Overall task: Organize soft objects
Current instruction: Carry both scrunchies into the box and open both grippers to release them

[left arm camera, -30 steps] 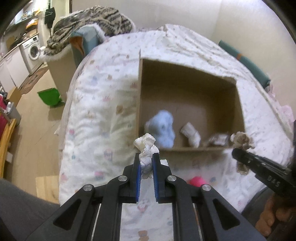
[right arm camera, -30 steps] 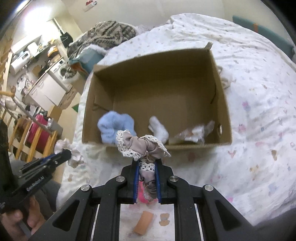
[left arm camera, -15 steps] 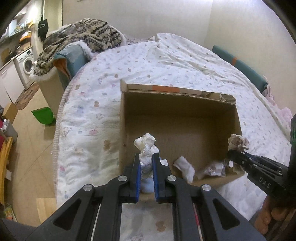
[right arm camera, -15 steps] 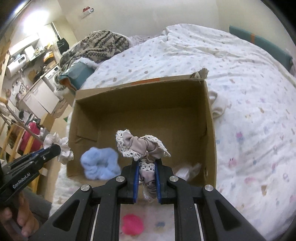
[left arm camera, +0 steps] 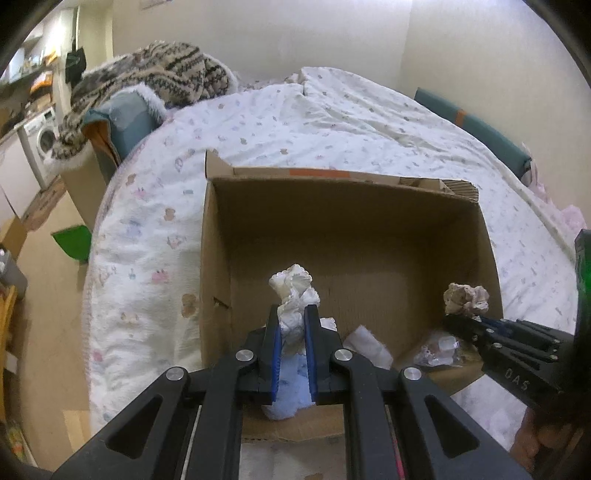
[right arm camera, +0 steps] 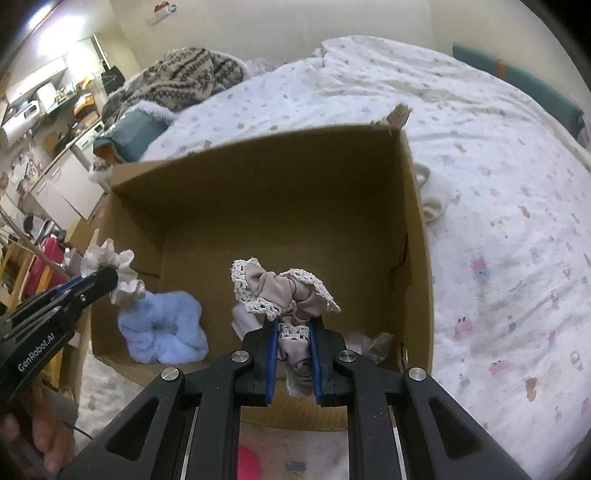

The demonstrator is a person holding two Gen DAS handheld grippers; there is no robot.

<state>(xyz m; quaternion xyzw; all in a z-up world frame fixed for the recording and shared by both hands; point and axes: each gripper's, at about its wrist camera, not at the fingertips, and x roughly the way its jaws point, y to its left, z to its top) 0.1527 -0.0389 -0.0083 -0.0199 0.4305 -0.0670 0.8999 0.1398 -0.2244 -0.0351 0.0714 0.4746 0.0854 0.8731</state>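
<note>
Patterned bed (left arm camera: pixel 332 122), cream wall (left arm camera: pixel 295 33), washing machine (left arm camera: pixel 42 142)

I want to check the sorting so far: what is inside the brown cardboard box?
On the brown cardboard box floor lie a fluffy light-blue scrunchie, a small white cloth piece and a clear crumpled plastic wrapper. The black fingers hide part of the near floor.
</note>
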